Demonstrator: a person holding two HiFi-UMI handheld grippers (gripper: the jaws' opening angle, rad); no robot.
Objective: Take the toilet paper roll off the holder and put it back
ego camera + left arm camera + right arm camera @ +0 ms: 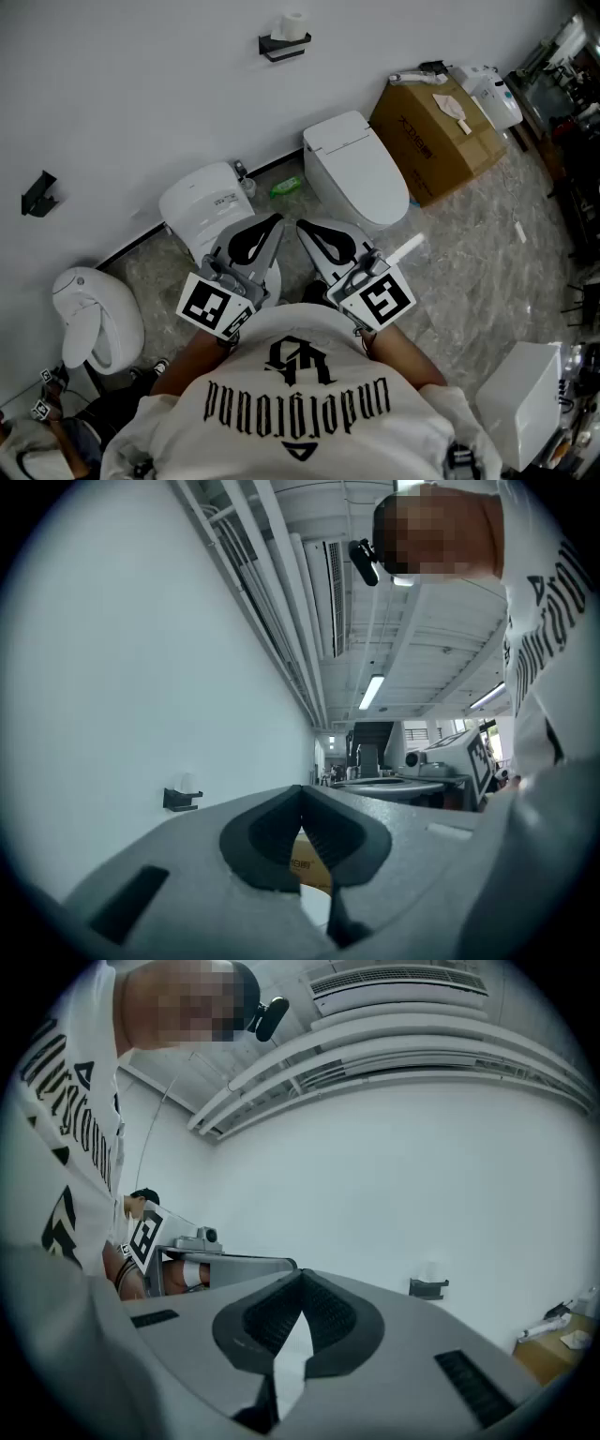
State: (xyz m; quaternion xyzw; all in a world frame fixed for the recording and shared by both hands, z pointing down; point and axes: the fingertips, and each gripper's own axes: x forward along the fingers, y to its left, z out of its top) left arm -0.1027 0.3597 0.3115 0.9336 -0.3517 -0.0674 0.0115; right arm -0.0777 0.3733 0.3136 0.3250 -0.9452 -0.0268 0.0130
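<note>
On the wall: the toilet paper roll is seated on the black holder, untouched and well apart from both tongs.
Left tongs: pressed together, nothing pinched, held by the chest.
Right tongs: likewise pressed together and empty.
Risk: the roll could be knocked off toward the toilets if it is met with tongs not spread first.
Second risk: the soft roll may be crushed by too hard a pinch.

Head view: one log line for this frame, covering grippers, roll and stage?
left gripper: shut, empty | right gripper: shut, empty | roll: on holder | stage: roll not yet reached
</note>
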